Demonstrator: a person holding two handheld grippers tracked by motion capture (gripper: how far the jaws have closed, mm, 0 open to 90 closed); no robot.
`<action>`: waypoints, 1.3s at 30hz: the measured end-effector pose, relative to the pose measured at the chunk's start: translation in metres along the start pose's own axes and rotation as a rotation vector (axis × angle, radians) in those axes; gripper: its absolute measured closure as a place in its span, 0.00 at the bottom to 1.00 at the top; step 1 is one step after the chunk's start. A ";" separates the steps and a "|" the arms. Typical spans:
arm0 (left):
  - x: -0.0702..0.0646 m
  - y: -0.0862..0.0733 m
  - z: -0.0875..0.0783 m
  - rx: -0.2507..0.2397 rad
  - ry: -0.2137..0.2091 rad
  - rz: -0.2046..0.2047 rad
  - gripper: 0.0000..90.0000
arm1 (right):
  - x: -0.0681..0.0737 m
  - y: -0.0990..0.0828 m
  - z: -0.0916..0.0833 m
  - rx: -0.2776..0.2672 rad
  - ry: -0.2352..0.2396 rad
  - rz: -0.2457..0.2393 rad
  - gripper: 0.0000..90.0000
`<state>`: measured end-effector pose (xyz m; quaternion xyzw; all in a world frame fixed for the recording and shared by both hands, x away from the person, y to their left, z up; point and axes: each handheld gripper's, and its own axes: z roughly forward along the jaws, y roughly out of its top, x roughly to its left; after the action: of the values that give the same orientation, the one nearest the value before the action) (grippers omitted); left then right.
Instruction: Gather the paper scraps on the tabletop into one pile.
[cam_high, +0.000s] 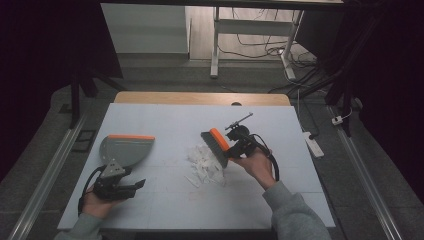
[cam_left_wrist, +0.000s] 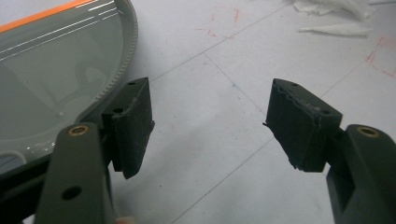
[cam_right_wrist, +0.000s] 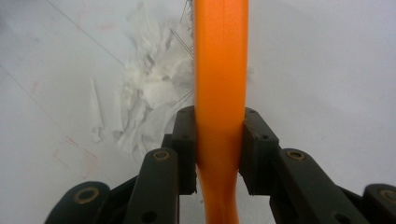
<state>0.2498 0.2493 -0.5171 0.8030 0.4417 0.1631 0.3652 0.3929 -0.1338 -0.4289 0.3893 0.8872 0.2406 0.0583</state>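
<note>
A hand brush (cam_high: 216, 146) with an orange back and dark bristles is held over the table's middle, its bristles against the right side of a heap of white paper scraps (cam_high: 204, 167). My right gripper (cam_high: 235, 145) is shut on its orange handle (cam_right_wrist: 219, 93), with the scraps (cam_right_wrist: 149, 102) lying to the handle's left. A grey dustpan (cam_high: 122, 148) with an orange front lip lies flat at the left. Just behind it, my left gripper (cam_high: 140, 184) rests low and open, nothing between its pads. The dustpan's rounded rear rim (cam_left_wrist: 60, 70) sits beside the left pad.
The white table (cam_high: 165, 120) has a wooden strip along its far edge. A few loose scraps (cam_left_wrist: 336, 30) lie apart from the heap. Beyond the table stand a desk frame (cam_high: 215, 45), cables and a power strip (cam_high: 313, 144) on the floor at the right.
</note>
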 end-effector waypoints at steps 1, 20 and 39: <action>0.000 0.000 0.000 0.001 0.000 0.001 0.36 | 0.000 0.000 -0.005 -0.013 -0.006 -0.004 0.78; -0.002 0.001 0.001 0.001 0.004 0.004 0.36 | -0.016 -0.031 -0.044 -0.146 0.019 -0.008 0.78; -0.012 0.008 0.005 -0.016 0.022 0.029 0.35 | -0.061 -0.129 -0.054 -0.275 -0.055 -0.038 0.78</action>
<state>0.2508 0.2348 -0.5144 0.8045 0.4329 0.1807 0.3644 0.3335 -0.2735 -0.4475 0.3673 0.8511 0.3481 0.1397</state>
